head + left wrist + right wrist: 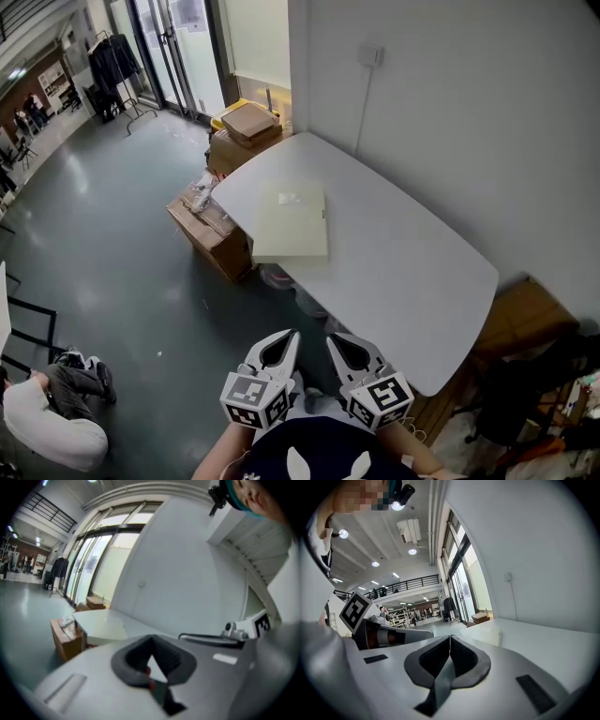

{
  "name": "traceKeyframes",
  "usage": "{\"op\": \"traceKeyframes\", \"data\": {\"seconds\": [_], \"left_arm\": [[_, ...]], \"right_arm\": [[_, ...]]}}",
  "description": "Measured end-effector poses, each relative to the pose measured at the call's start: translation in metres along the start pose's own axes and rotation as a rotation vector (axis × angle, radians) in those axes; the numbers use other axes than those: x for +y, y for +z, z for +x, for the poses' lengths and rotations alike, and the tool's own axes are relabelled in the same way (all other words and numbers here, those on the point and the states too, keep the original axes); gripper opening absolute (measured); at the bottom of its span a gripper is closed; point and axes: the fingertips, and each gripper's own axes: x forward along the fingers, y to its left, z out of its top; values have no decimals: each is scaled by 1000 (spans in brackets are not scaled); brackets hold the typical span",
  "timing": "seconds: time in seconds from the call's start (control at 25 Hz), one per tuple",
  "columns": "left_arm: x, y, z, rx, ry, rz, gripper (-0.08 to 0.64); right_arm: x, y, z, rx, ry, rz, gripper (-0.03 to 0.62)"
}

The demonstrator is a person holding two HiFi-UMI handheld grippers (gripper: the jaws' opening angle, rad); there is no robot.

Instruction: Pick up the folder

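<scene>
Nearest us, grey left gripper (pixel 292 335) and right gripper (pixel 331 338) both closed, empty, short of the white rounded desk (pixel 403 258); we judge pickup unstarted: flat cream folder (pixel 292 223) lies untouched at the desk's left edge, approach and grasp to come.

No words, numbers or brand names can be read anywhere. The only printed marks are the black-and-white square code patterns on the marker cube (pixel 253 399) of the left gripper (pixel 292 335) and on that of the right gripper (pixel 332 338); they are patterns, not letters. A small pale label (pixel 289 198) sits near the far edge of the folder (pixel 292 230) on the desk (pixel 403 253), too small to read.
</scene>
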Motion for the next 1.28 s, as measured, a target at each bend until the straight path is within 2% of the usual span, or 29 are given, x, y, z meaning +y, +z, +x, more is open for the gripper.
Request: {"op": "traceKeyframes", "data": {"seconds": [0.72,1.28], "left_arm": [[74,62,97,8,-61,10,3],[131,76,129,33,-48,-29,3]], "right_arm": [[-63,51,104,-8,-52,13,11],[-76,58,168,29,-43,24,11]]}}
